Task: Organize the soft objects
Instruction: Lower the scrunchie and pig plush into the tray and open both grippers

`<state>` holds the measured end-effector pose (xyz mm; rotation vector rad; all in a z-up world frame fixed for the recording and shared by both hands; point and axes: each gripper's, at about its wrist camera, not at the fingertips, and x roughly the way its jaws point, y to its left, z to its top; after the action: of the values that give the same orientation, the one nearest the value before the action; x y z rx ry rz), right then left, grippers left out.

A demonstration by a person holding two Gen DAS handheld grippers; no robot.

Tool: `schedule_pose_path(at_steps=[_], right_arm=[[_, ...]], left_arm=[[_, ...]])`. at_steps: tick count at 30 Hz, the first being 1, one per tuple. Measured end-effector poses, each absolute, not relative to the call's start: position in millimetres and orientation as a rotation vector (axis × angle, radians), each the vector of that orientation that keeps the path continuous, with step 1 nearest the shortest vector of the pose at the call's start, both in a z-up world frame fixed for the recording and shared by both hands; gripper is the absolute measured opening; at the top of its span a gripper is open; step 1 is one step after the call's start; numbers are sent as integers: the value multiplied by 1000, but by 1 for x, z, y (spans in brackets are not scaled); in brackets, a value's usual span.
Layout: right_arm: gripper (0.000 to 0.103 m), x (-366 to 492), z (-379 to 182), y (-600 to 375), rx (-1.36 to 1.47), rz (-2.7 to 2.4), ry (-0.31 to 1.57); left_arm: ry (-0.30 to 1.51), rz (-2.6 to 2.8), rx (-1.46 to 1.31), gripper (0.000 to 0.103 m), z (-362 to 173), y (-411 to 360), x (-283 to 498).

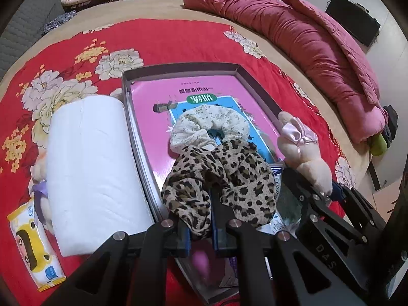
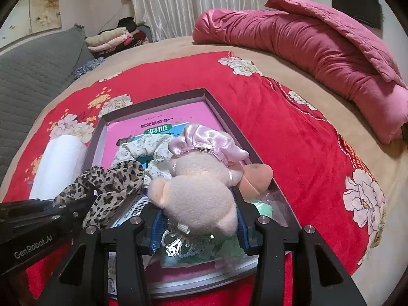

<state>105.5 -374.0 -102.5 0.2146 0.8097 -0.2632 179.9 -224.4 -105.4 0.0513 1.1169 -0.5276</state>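
A shallow grey box (image 1: 126, 81) with a pink book (image 1: 148, 107) in it lies on the red flowered bedspread. A cream flowered scrunchie (image 1: 204, 125) lies in the box. My left gripper (image 1: 201, 239) is shut on a leopard-print scrunchie (image 1: 224, 181) held over the box's near end. My right gripper (image 2: 199, 227) is shut on a pale pink plush toy (image 2: 201, 193) with a satin bow (image 2: 211, 140), also over the box; it shows at the right of the left wrist view (image 1: 306, 153). The leopard scrunchie (image 2: 112, 183) and cream scrunchie (image 2: 142, 148) show in the right wrist view.
A white paper roll (image 1: 89, 168) lies left of the box, with a yellow tissue pack (image 1: 33, 244) and a small plush with a purple bow (image 1: 40, 183) beside it. A rolled pink quilt (image 2: 318, 51) lies at the bed's far right. Folded clothes (image 2: 114, 39) are stacked beyond the bed.
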Motion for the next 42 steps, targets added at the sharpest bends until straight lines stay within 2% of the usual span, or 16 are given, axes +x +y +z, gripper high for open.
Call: schedule_pose_path(at_steps=[14, 18, 23, 26, 35, 41, 42], right_arm=[[51, 106, -101, -369, 195, -242, 806], [58, 109, -103, -366, 181, -243, 824], [61, 106, -102, -370, 197, -263, 809], [71, 104, -99, -372, 202, -267, 787], [74, 95, -88, -376, 215, -300, 709], [74, 93, -85, -381, 238, -310, 684], [74, 93, -85, -381, 239, -311, 685]], left_arm=[[1130, -523, 23, 12, -105, -220, 179], [1131, -521, 18, 12, -105, -219, 179], [1128, -521, 17, 12, -105, -220, 178], [1124, -523, 8, 12, -103, -219, 179], [1113, -496, -2, 15, -101, -218, 184], [1095, -524, -30, 29, -97, -217, 183], [1090, -528, -32, 35, -96, -217, 182]])
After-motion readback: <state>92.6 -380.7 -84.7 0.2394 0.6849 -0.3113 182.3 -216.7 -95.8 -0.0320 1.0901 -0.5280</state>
